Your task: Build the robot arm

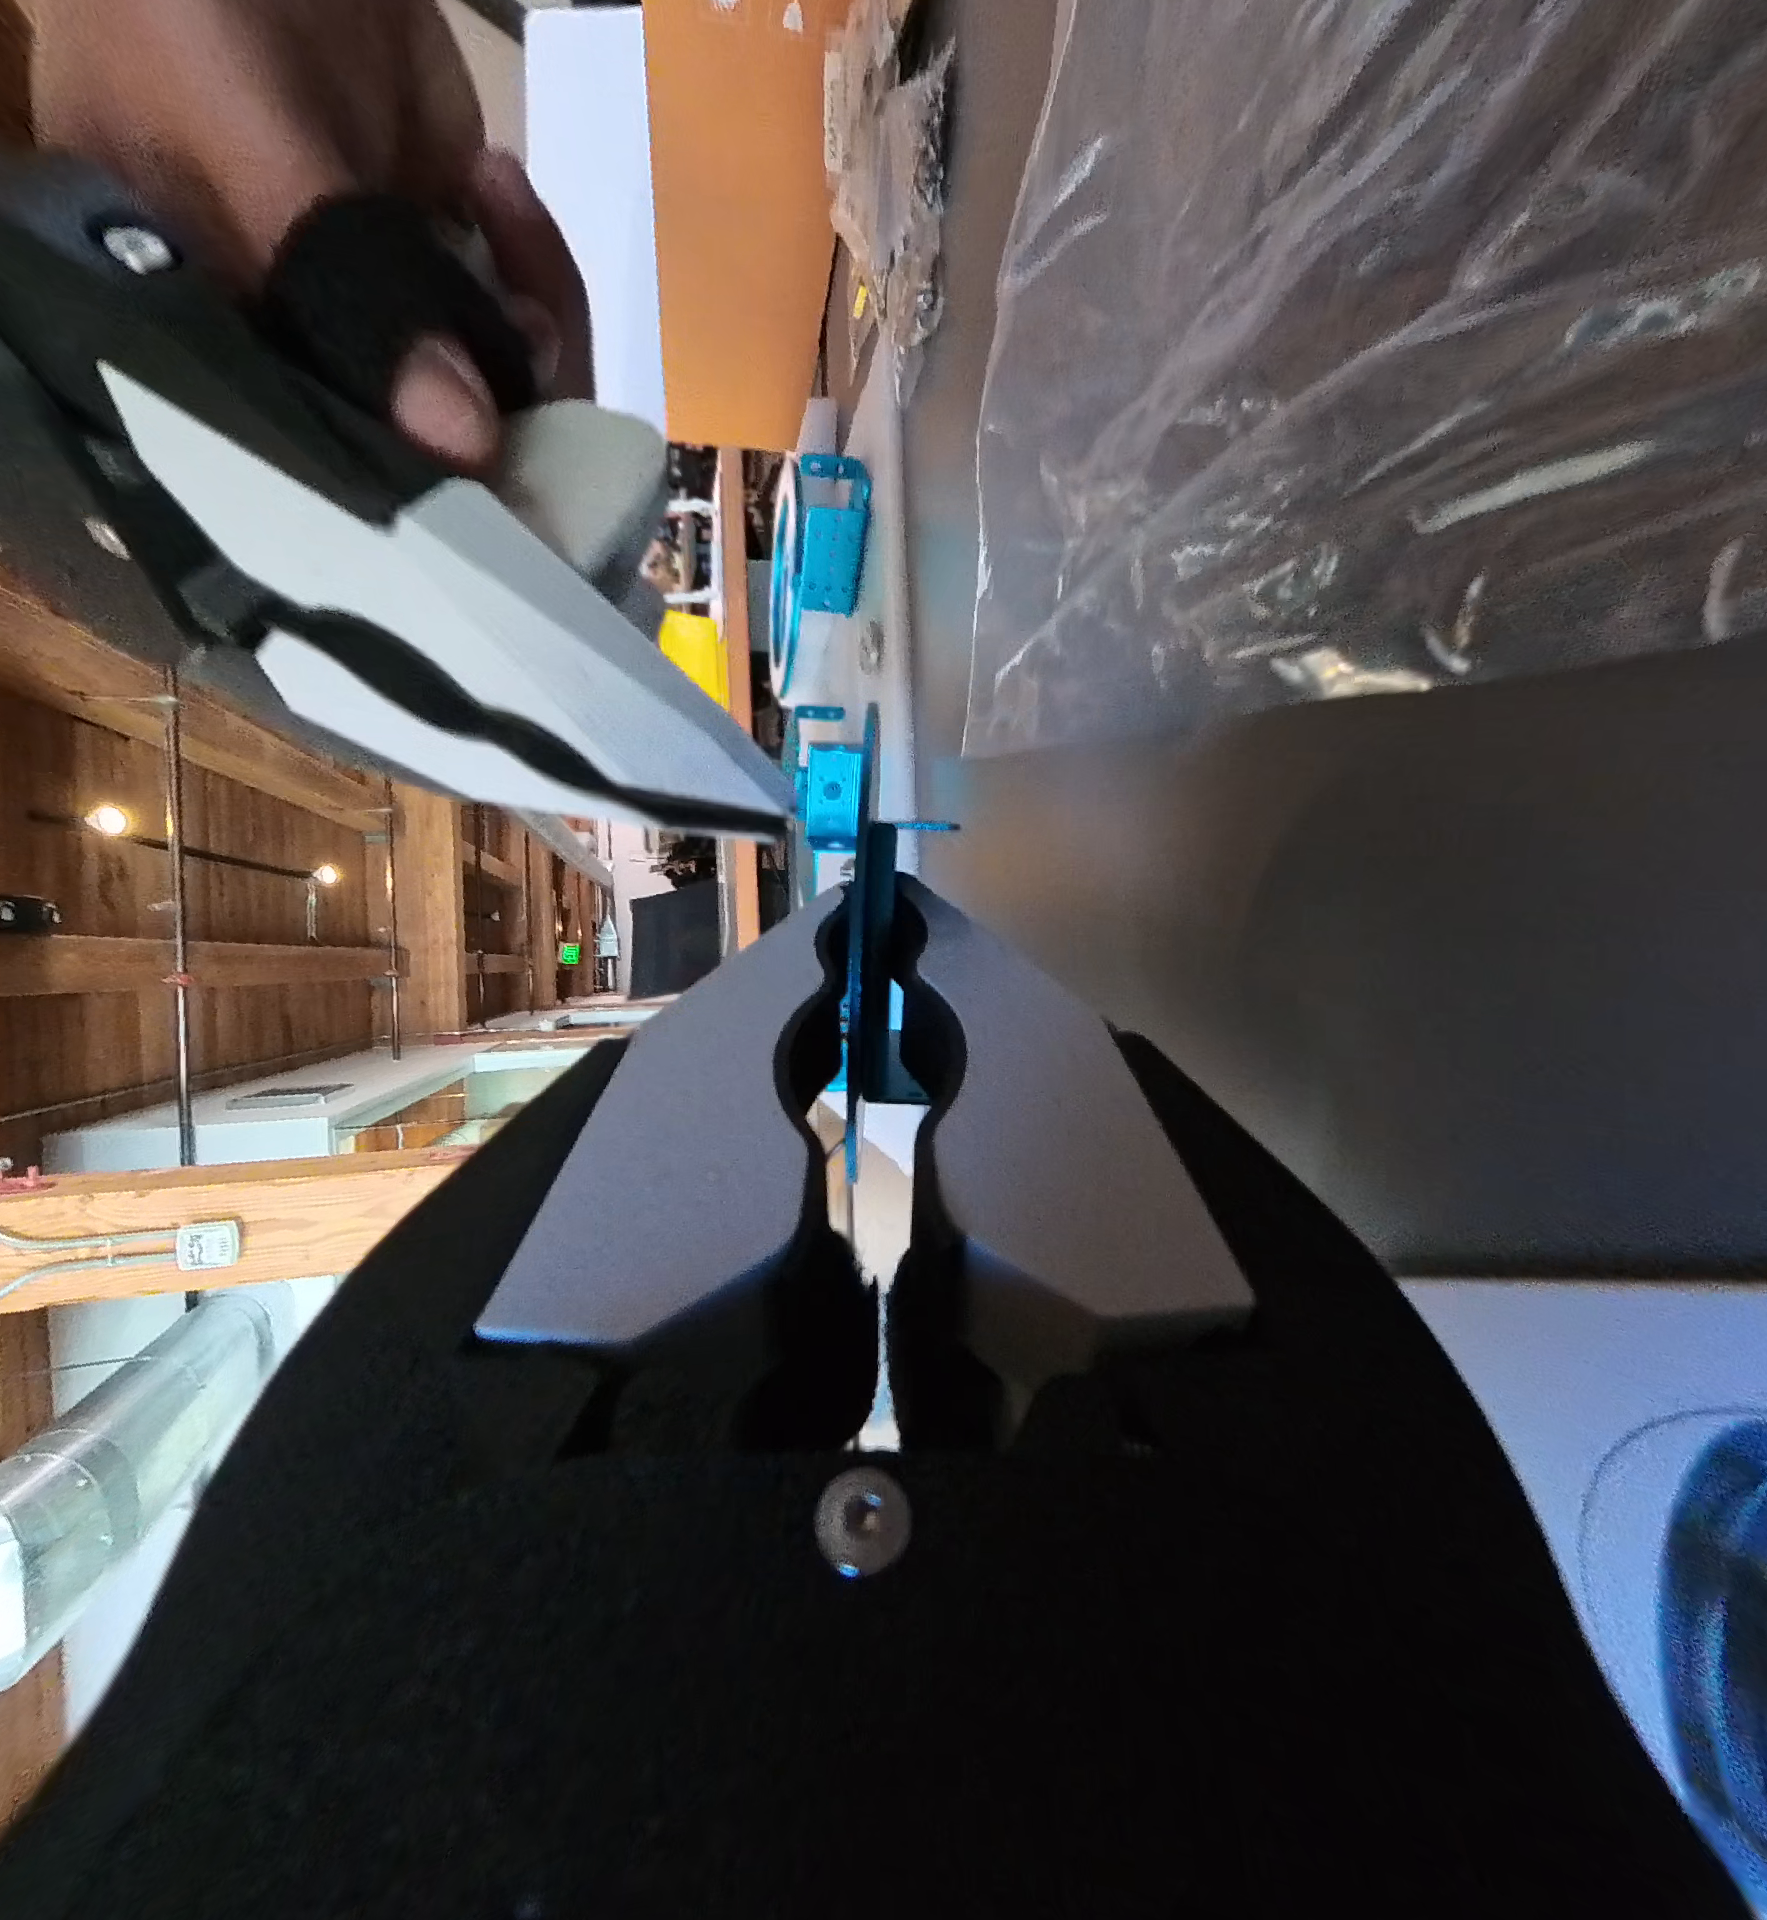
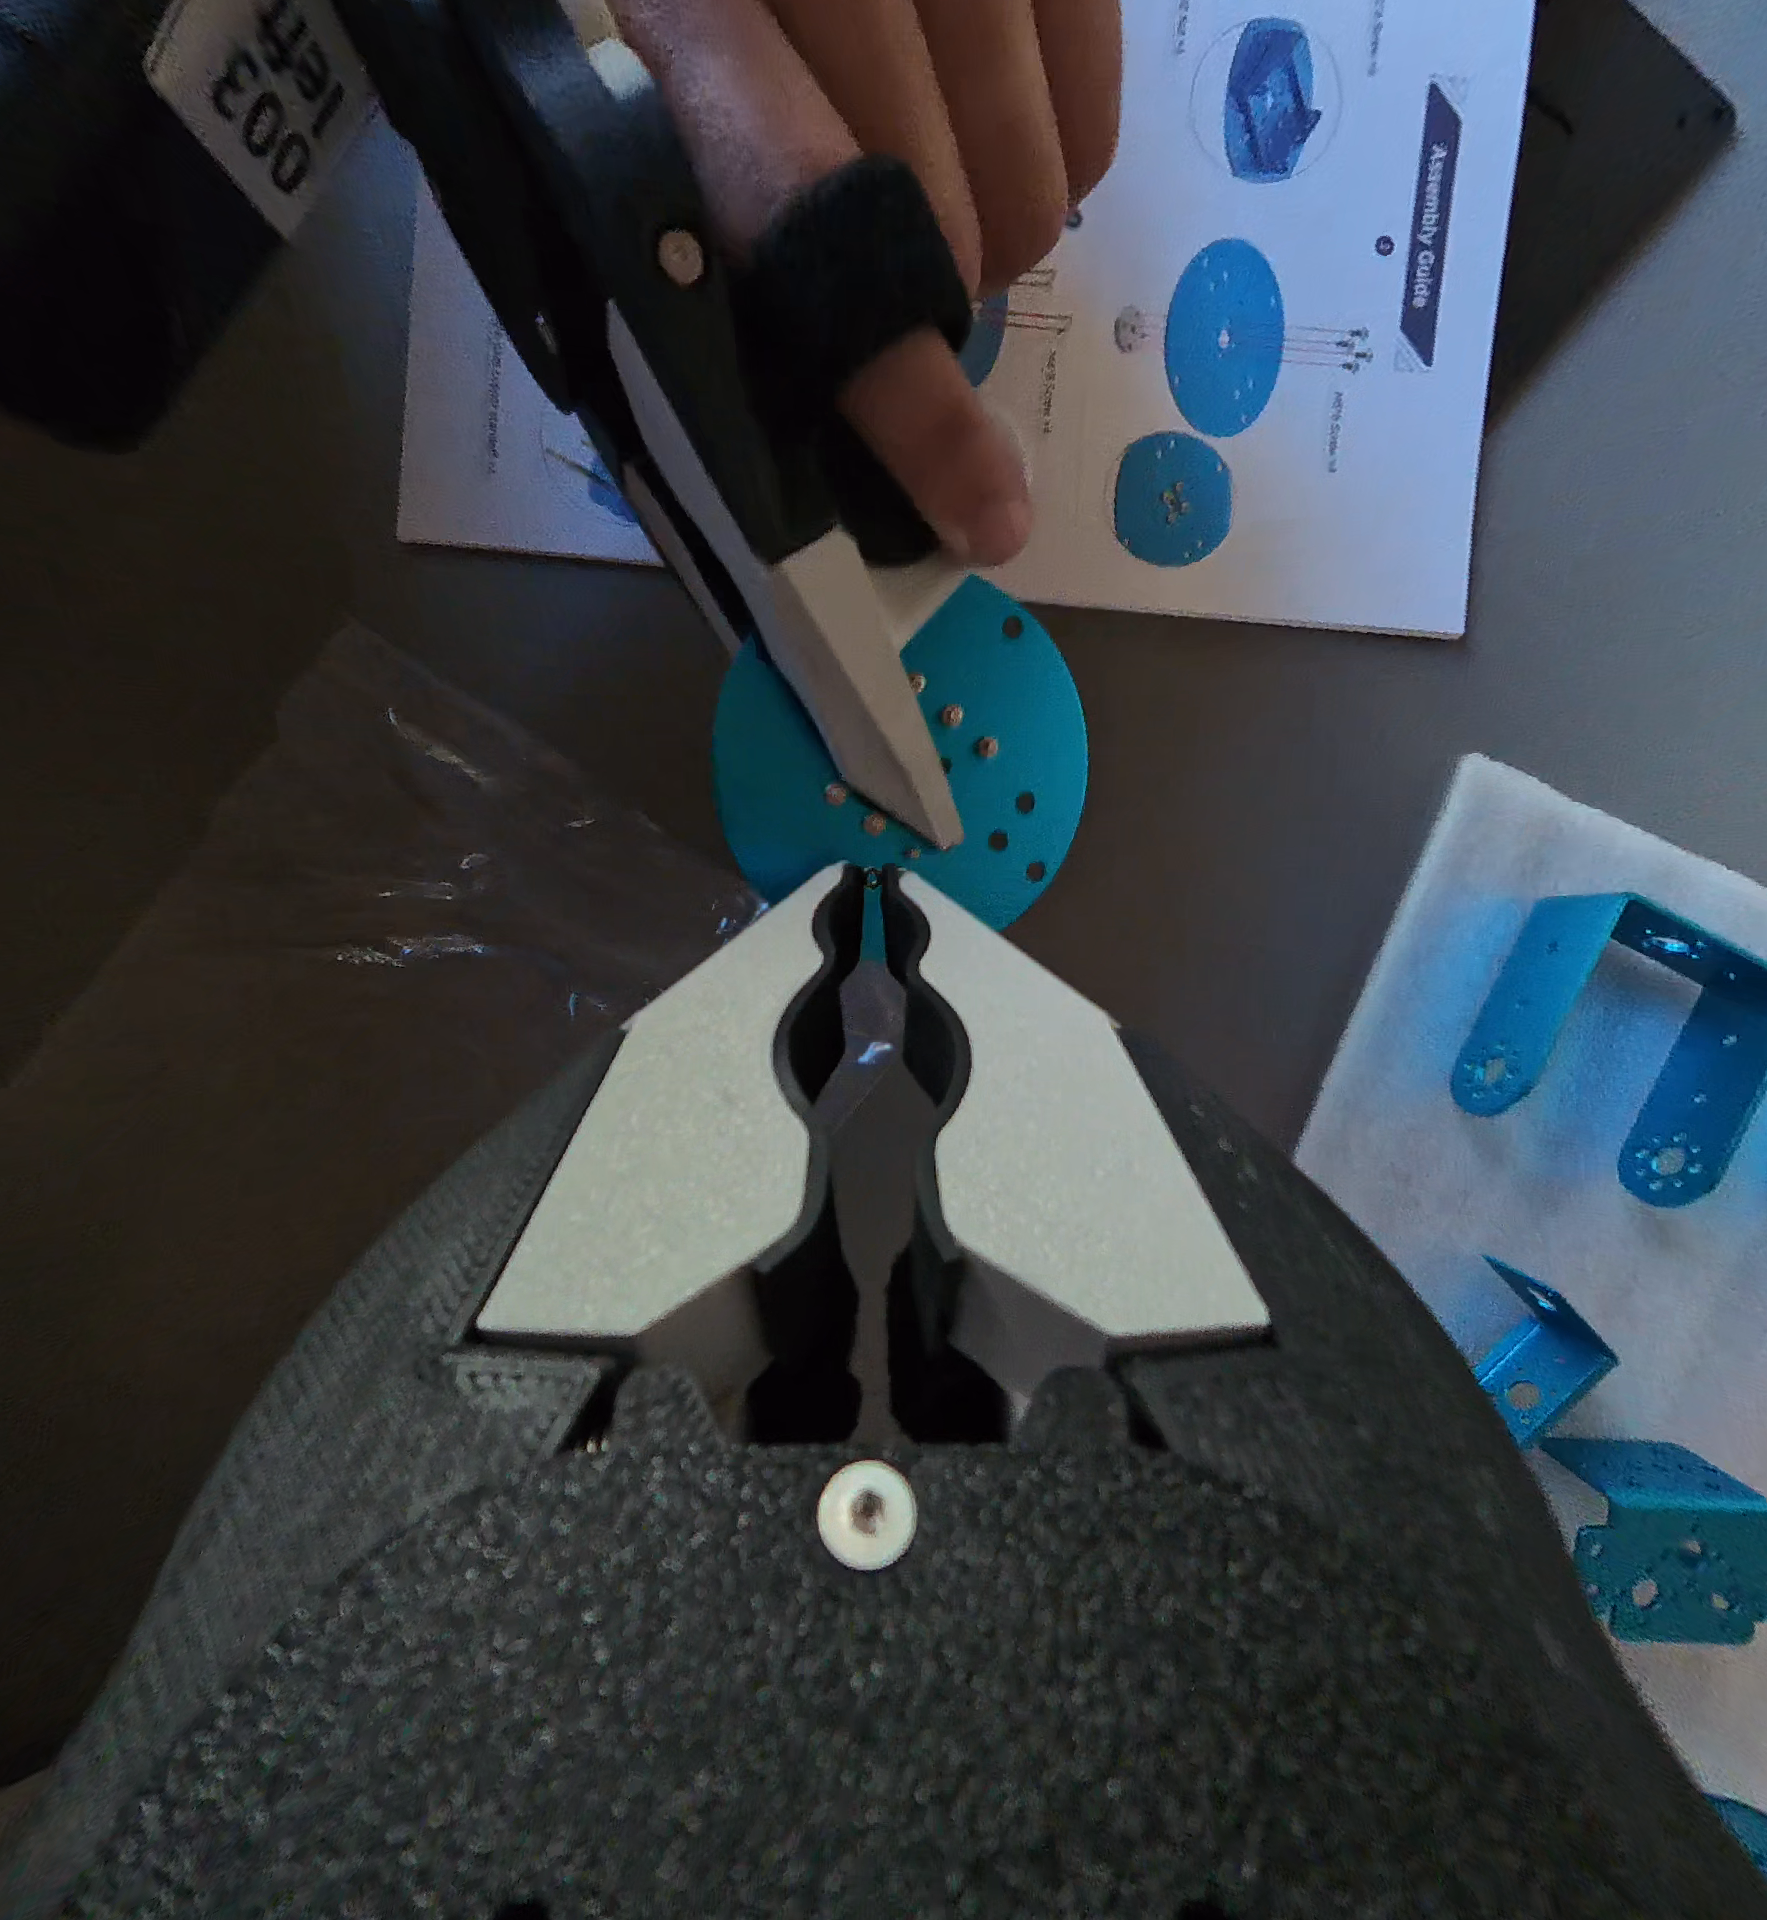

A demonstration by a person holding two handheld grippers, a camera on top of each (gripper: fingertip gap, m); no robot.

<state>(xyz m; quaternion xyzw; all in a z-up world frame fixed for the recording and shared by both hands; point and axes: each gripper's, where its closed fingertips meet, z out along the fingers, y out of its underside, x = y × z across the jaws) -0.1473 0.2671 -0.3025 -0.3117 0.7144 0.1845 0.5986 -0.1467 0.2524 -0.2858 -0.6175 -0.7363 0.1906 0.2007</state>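
A white paper sheet (image 2: 1263, 436) with blue pictures has a dark blue strip (image 2: 1430, 223) with white words on it. Tiny print stands beside the pictures. A white sticker (image 2: 255, 99) with black numbers sits on the black body of the left gripper (image 2: 946, 836). Far off, a small green lit sign (image 1: 569, 953) is too small to read.

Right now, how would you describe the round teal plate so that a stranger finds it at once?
On the dark grey table, look below the white printed sheet. There the jaws of the left gripper clamp a flat, round teal metal plate dotted with holes. The blue metal brackets on the white pad to its right are bent, not round.
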